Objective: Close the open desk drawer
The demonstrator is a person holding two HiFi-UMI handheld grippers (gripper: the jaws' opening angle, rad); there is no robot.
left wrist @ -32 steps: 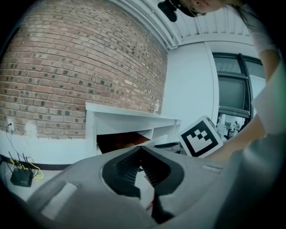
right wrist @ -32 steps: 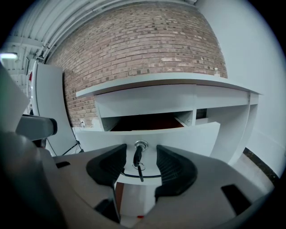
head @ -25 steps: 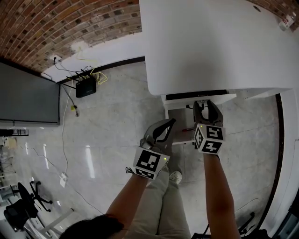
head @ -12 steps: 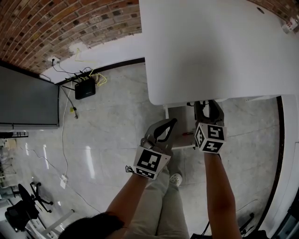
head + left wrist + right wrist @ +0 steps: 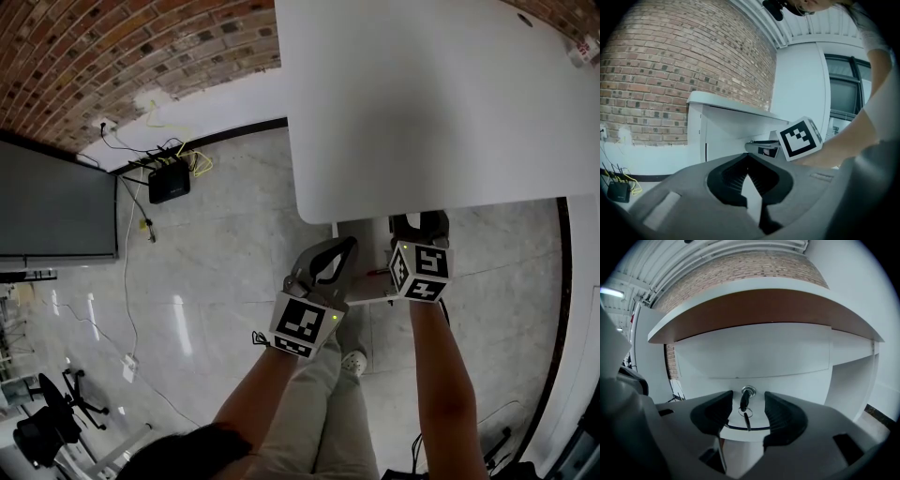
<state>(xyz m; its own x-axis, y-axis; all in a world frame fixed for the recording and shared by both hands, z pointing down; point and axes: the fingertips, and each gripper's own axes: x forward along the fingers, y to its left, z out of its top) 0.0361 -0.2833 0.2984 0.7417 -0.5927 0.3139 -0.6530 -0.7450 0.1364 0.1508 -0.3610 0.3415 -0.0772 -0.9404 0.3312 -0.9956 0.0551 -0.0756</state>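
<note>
The white desk (image 5: pixel 431 103) fills the upper right of the head view. Its drawer unit (image 5: pixel 367 255) shows only as a white strip below the desk edge. My right gripper (image 5: pixel 419 223) is open, its jaws up against the drawer front (image 5: pixel 754 357). In the right gripper view the lock with a key (image 5: pixel 747 394) sits between the two jaws of the right gripper (image 5: pixel 748 400). My left gripper (image 5: pixel 345 246) hangs beside the drawer unit, shut on nothing. In the left gripper view the left gripper (image 5: pixel 749 159) points past the desk side, with the right gripper's marker cube (image 5: pixel 799 138) ahead.
A black box with cables (image 5: pixel 172 178) lies on the floor by the brick wall (image 5: pixel 112 47). A dark screen (image 5: pixel 56 202) stands at left, an office chair (image 5: pixel 42 427) at lower left. The person's legs and a shoe (image 5: pixel 352 358) are below the grippers.
The right gripper has moved forward against the drawer front, and the drawer's open dark slot has slid out of sight under the desk top. The left gripper has hardly moved.
</note>
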